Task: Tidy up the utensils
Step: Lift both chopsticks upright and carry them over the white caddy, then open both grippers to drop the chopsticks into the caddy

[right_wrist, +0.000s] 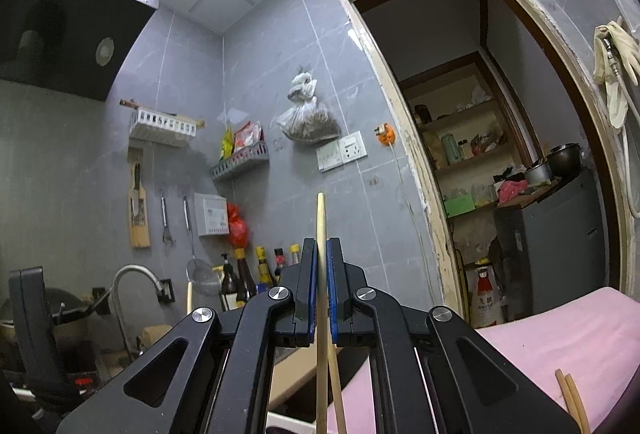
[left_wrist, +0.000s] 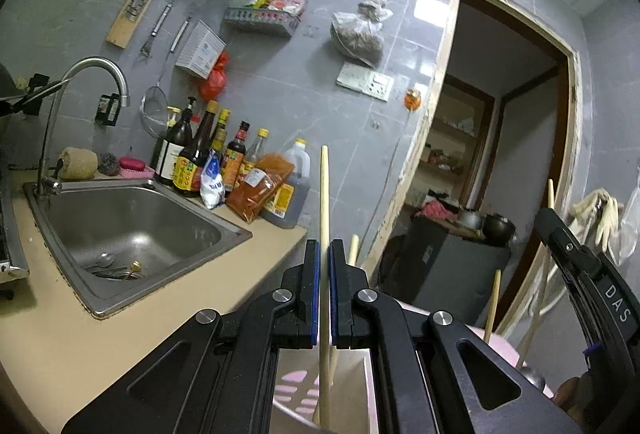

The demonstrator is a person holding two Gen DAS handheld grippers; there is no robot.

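My left gripper is shut on a pale wooden chopstick that stands upright between the blue pads, its lower end over a pink slotted holder. More chopsticks stick up from the pink holder at right. My right gripper is shut on another wooden chopstick, also upright. A second stick leans beside it lower down. Two chopstick tips lie on the pink holder's rim. The right gripper's black body shows at the right edge of the left wrist view.
A steel sink with a faucet is set in the beige counter. Sauce bottles stand behind it. Baskets and hanging utensils are on the grey tiled wall. A doorway opens at right.
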